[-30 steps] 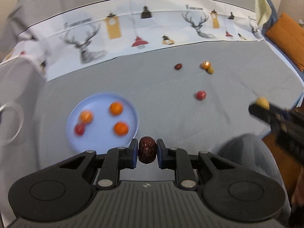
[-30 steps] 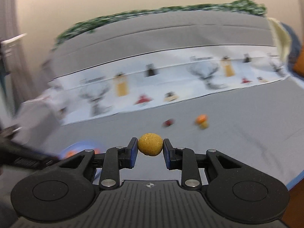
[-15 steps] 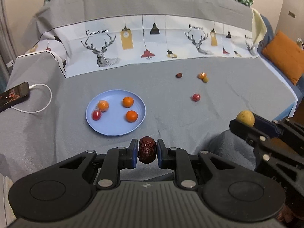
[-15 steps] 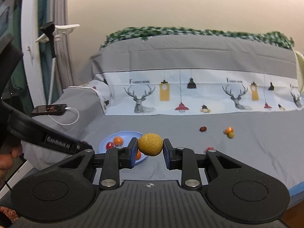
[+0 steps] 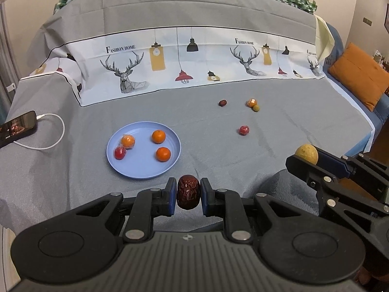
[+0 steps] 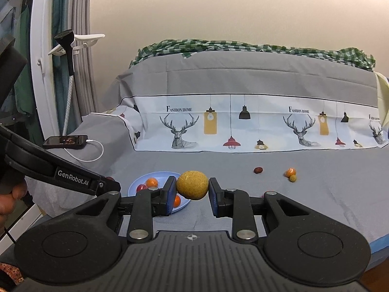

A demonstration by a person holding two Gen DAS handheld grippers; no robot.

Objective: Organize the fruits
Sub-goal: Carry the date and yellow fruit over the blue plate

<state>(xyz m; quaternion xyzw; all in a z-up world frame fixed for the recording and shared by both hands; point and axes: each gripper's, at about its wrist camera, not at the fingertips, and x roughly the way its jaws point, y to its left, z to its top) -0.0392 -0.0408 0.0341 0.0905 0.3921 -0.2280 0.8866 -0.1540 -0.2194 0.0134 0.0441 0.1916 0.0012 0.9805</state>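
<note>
My left gripper (image 5: 188, 196) is shut on a dark red wrinkled date (image 5: 188, 191), held above the near edge of the grey cloth. My right gripper (image 6: 192, 191) is shut on a round yellow fruit (image 6: 192, 185); it also shows at the right of the left wrist view (image 5: 306, 154). A light blue plate (image 5: 136, 168) holds three oranges and a red fruit (image 5: 119, 152). Loose on the cloth farther right lie a red fruit (image 5: 243, 130), a dark date (image 5: 222, 103), an orange fruit (image 5: 251, 102) and a small olive fruit (image 5: 256, 108).
A phone (image 5: 17, 127) with a white cable (image 5: 52, 141) lies at the left edge. The deer-print cloth (image 5: 194, 68) rises behind the flat area. An orange cushion (image 5: 359, 82) sits at the far right. The left gripper's arm (image 6: 60, 172) crosses the right wrist view.
Both grippers have pulled back and steadied, so the cloth and plate look farther away. Each keeps its fruit. The fruits on the cloth and plate have not moved.
</note>
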